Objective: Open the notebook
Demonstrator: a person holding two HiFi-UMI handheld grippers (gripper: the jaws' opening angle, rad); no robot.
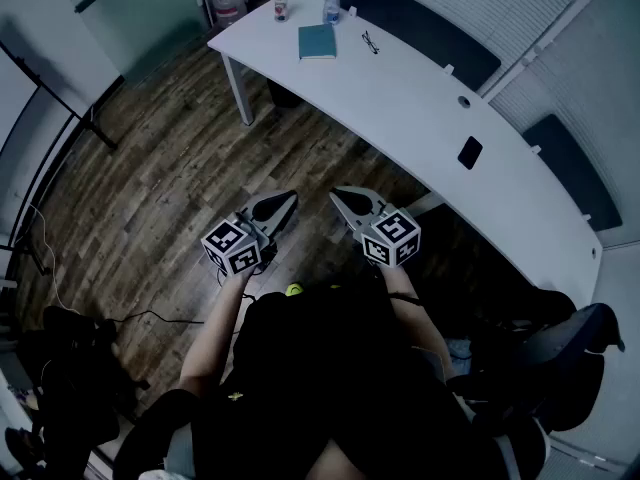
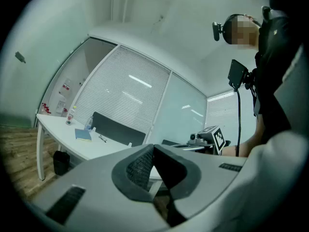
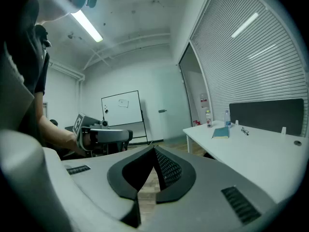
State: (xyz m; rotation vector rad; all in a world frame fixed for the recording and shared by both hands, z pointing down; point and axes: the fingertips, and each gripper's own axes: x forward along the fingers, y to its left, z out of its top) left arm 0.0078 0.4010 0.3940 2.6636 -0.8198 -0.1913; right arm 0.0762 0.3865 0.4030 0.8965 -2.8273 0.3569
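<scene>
Notebook (image 1: 317, 41) lies shut and flat at the far end of the table (image 1: 430, 108), well apart from both grippers. Left gripper (image 1: 288, 200) and right gripper (image 1: 337, 196) are closed on nothing (tips meeting). Likely light with a bendy cover, so pinch the cover's free edge.

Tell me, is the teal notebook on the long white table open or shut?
Shut: the teal rectangular notebook lies flat on the long white table, only its plain cover showing, no pages spread.
</scene>
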